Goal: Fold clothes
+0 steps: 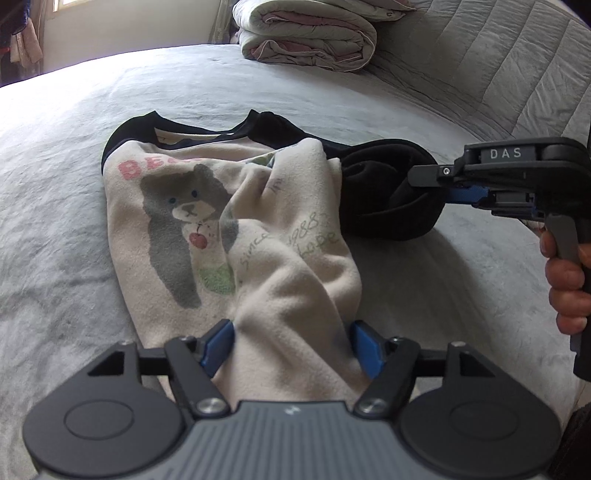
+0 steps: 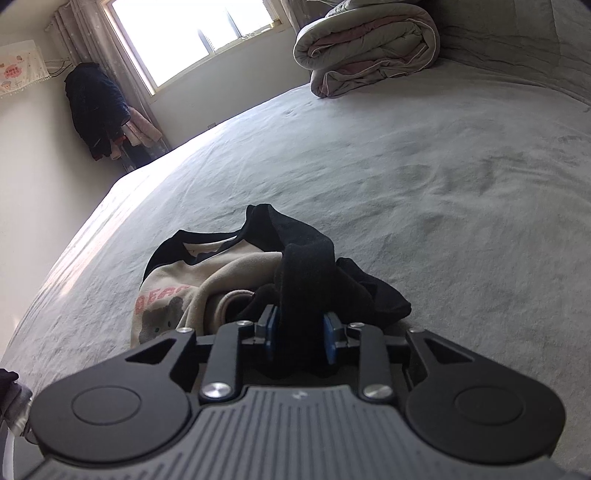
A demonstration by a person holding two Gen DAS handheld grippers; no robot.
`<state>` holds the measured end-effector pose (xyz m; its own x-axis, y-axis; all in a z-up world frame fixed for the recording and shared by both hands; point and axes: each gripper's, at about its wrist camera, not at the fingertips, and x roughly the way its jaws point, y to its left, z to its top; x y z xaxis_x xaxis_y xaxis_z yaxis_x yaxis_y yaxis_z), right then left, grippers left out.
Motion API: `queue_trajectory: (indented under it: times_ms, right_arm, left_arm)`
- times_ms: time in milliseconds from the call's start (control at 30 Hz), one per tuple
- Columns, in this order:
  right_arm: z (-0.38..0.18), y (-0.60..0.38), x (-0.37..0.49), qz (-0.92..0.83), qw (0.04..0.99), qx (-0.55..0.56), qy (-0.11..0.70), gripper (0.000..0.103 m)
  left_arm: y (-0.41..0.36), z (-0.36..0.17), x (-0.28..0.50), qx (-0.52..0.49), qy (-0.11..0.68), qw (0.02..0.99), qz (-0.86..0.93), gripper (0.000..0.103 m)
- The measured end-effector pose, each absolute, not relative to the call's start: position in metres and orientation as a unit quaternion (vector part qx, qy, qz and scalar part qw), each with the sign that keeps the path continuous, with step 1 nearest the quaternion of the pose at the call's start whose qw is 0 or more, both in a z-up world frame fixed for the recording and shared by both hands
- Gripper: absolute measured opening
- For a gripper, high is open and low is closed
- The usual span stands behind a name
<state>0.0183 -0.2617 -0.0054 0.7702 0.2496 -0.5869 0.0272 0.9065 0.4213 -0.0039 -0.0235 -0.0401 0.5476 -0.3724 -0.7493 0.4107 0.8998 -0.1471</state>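
Note:
A cream sweatshirt (image 1: 192, 229) with a grey bear print, black collar and black sleeves lies crumpled on the grey bedspread (image 1: 55, 221). My left gripper (image 1: 293, 345) is at its near hem. The blue pads stand wide apart with a ridge of cream cloth between them, not pinched. My right gripper (image 2: 300, 332) is at the black sleeve (image 2: 306, 273). A strip of sleeve runs between its pads, which stand slightly off the cloth. In the left wrist view the right gripper (image 1: 432, 186) reaches in from the right to the bunched black sleeve (image 1: 384, 206), with a hand (image 1: 565, 280) on its handle.
A folded quilt (image 1: 306, 33) sits at the far side of the bed (image 2: 443, 166), beside a padded headboard (image 1: 498, 66). Past the bed's left edge are a window (image 2: 192, 33) and hanging clothes (image 2: 96, 110) on a rack by the wall.

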Motion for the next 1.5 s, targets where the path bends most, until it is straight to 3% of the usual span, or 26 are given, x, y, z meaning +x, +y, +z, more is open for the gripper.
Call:
queue_trajectory:
  times_ms: [67, 200, 267, 500, 733, 767, 800, 1333, 1500]
  right_arm:
    - [-0.003, -0.267, 0.015, 0.064, 0.915, 0.221, 0.332, 0.033]
    - [0.0, -0.282, 0.011, 0.068, 0.906, 0.262, 0.325, 0.033]
    - [0.001, -0.288, 0.009, 0.071, 0.902, 0.279, 0.323, 0.033]
    - [-0.001, -0.285, 0.004, 0.103, 0.884, 0.312, 0.332, 0.033]
    - [-0.02, -0.266, 0.014, 0.089, 0.888, 0.287, 0.349, 0.033]
    - [-0.022, -0.265, 0.015, 0.085, 0.889, 0.283, 0.349, 0.027]
    - [-0.023, -0.264, 0.015, 0.08, 0.893, 0.277, 0.346, 0.013]
    - [0.052, -0.273, -0.018, 0.127, 0.913, 0.316, 0.223, 0.013]
    - [0.046, -0.273, -0.01, 0.099, 0.915, 0.294, 0.257, 0.015]
  left_arm:
    - [-0.029, -0.041, -0.006, 0.05, 0.41, 0.888, -0.201, 0.044]
    - [-0.028, -0.03, -0.012, 0.047, 0.382, 0.901, -0.2, 0.024]
    - [-0.023, -0.019, -0.017, 0.029, 0.361, 0.909, -0.204, 0.022]
    - [-0.001, 0.012, -0.031, -0.044, 0.306, 0.924, -0.226, 0.021]
    - [0.007, 0.008, -0.024, -0.086, 0.328, 0.913, -0.225, 0.021]
    - [0.008, 0.009, -0.024, -0.089, 0.327, 0.914, -0.224, 0.021]
    - [0.009, 0.01, -0.025, -0.089, 0.325, 0.915, -0.223, 0.021]
    - [0.032, 0.024, -0.03, -0.104, 0.297, 0.926, -0.209, 0.021]
    - [0.04, 0.021, -0.029, -0.107, 0.316, 0.918, -0.212, 0.021]
